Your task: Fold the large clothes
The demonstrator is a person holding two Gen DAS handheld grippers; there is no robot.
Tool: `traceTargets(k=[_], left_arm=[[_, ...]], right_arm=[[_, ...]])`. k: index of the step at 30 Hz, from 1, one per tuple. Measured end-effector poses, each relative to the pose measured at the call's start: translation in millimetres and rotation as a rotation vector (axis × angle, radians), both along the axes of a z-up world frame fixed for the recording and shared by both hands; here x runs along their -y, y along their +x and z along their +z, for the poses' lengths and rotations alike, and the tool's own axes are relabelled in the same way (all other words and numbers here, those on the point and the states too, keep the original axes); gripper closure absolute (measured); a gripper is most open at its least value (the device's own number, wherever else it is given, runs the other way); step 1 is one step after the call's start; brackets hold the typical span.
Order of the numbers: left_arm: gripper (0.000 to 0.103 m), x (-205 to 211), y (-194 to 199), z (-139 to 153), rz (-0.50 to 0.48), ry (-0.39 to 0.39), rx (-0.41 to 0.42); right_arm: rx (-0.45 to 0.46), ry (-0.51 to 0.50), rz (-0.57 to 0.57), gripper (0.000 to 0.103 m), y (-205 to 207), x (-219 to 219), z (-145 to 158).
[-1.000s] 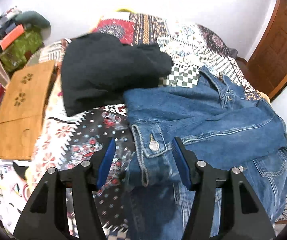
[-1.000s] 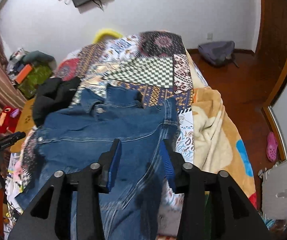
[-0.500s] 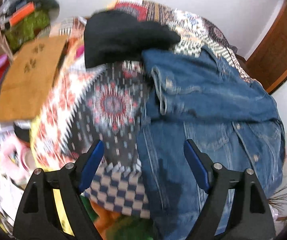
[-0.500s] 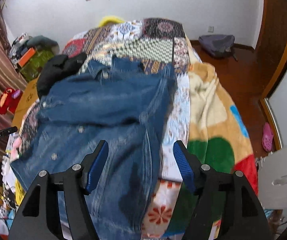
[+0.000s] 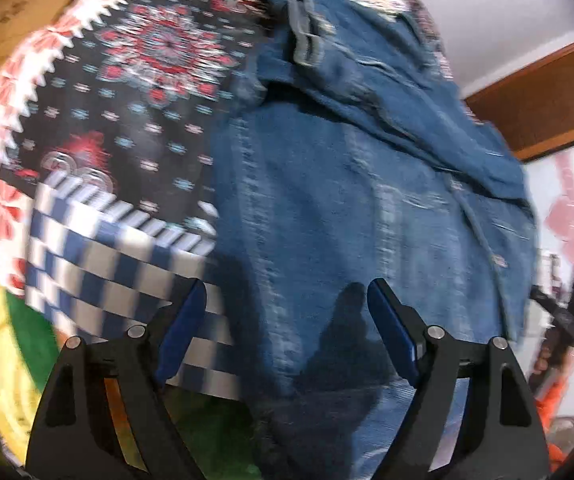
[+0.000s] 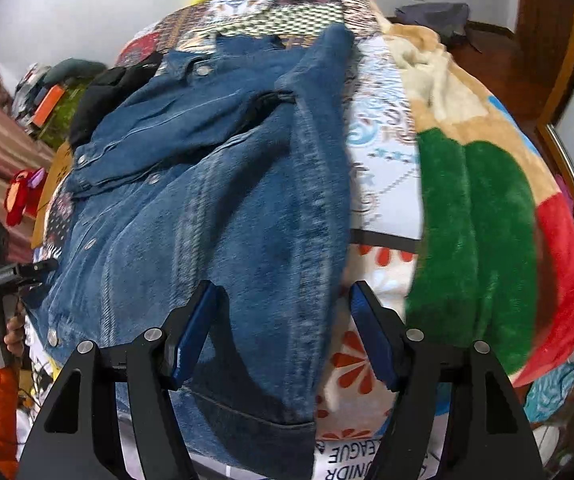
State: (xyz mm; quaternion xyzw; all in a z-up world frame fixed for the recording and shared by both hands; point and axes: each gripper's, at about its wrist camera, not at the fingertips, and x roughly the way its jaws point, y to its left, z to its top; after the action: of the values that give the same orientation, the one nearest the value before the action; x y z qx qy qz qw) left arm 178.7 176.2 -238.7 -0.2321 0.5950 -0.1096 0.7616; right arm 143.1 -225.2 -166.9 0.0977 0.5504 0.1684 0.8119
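A blue denim jacket [image 6: 215, 184] lies spread on the patterned bedspread [image 6: 383, 152], both sleeves folded across its upper part. In the left wrist view the jacket [image 5: 359, 208] fills the middle and right, blurred. My left gripper [image 5: 287, 332] is open and empty, just above the jacket's near left hem. My right gripper [image 6: 283, 328] is open and empty over the jacket's near right hem. The left gripper also shows in the right wrist view [image 6: 11, 276], held at the jacket's far side.
A black garment [image 6: 107, 92] lies beyond the jacket's collar. A fleece blanket [image 6: 479, 200] in green, red and tan covers the bed's right side. A wooden board [image 5: 19, 12] lies at the bed's left. A grey bag [image 6: 435, 16] lies on the floor by a wooden door [image 6: 547, 40].
Both grippers opened wider and pulled back from the folded sleeves toward the jacket's near hem. The sleeves now lie released across the jacket.
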Motion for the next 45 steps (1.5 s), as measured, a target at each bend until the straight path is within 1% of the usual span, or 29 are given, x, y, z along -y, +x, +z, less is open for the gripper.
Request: traceTargets(k=[1,2,4,5,6,7,8,10,11,14,16,19,22,24,25,26,28,30,31,33,34,37,39,40,41,42,45], left_arm=[[0.021,4,-2,-1,-0.011,-0.037,0.002],[0.021,7,-3,-1,-0.017,-0.034,0.005],[0.022,12,-4,-1,-0.034,-0.011,0.013],[0.024,15,-5,0,-0.037,-0.001,0.016],[0.029,18,-6,2,-0.038,0.012,0.018],[0.047,20,-4,3,-0.039,0.012,0.02],[0.07,21,-4,5,-0.037,0.004,0.022],[0.091,20,-2,13,-0.028,-0.002,0.034],[0.097,22,-1,21,-0.031,0.006,0.055],[0.098,26,7,48,-0.043,0.017,0.142],[0.098,28,13,70,-0.047,0.014,0.202],[0.098,30,28,105,-0.049,0.0,0.293],[0.098,27,55,138,-0.024,-0.022,0.375],[0.098,23,78,150,0.003,-0.033,0.4],[0.098,17,84,153,0.011,-0.04,0.404],[0.098,14,98,155,0.028,-0.049,0.406],[0.098,7,123,150,0.061,-0.047,0.392],[0.098,5,147,136,0.092,-0.026,0.361],[0.098,1,164,122,0.111,-0.01,0.332],[0.098,-4,187,94,0.141,0.032,0.273],[0.098,-7,194,84,0.153,0.036,0.249],[0.095,-17,213,25,0.186,0.024,0.134],[0.092,-18,217,4,0.178,0.03,0.114],[0.092,-18,216,0,0.166,0.037,0.13],[0.092,-17,215,1,0.157,0.042,0.139],[0.092,-15,213,4,0.141,0.059,0.146],[0.092,-4,210,18,0.084,0.139,0.15]], right_arm=[[0.016,0.005,0.016,0.043,-2,-3,2],[0.041,0.002,0.031,0.047,-3,-7,5],[0.054,-0.009,0.06,0.065,-3,-14,8],[0.063,-0.005,0.069,0.071,-3,-16,9],[0.07,0.006,0.072,0.083,-2,-17,10],[0.078,0.024,0.072,0.09,0,-18,13],[0.082,0.04,0.071,0.091,1,-18,13],[0.098,0.068,0.071,0.092,5,-20,16],[0.113,0.066,0.077,0.092,7,-24,21],[0.17,0.057,0.089,0.092,10,-35,37],[0.206,0.056,0.069,0.094,15,-35,49],[0.28,0.079,0.026,0.095,32,-27,76],[0.34,0.097,-0.025,0.095,61,-16,103],[0.366,0.081,-0.058,0.095,78,-10,110],[0.367,0.078,-0.08,0.095,92,-5,112],[0.365,0.076,-0.095,0.095,102,-3,111],[0.345,0.055,-0.138,0.095,127,5,101],[0.305,0.048,-0.166,0.095,145,10,86],[0.274,0.037,-0.186,0.095,159,13,73],[0.23,0.016,-0.205,0.095,175,18,55],[0.195,0.002,-0.212,0.095,186,19,39],[0.128,-0.007,-0.21,0.095,200,23,8],[0.106,-0.006,-0.217,0.095,203,24,-9],[0.102,-0.005,-0.21,0.095,202,24,-15],[0.106,-0.006,-0.208,0.095,198,22,-13],[0.112,-0.013,-0.202,0.092,196,22,-11],[0.117,-0.054,-0.175,0.087,193,19,-1]])
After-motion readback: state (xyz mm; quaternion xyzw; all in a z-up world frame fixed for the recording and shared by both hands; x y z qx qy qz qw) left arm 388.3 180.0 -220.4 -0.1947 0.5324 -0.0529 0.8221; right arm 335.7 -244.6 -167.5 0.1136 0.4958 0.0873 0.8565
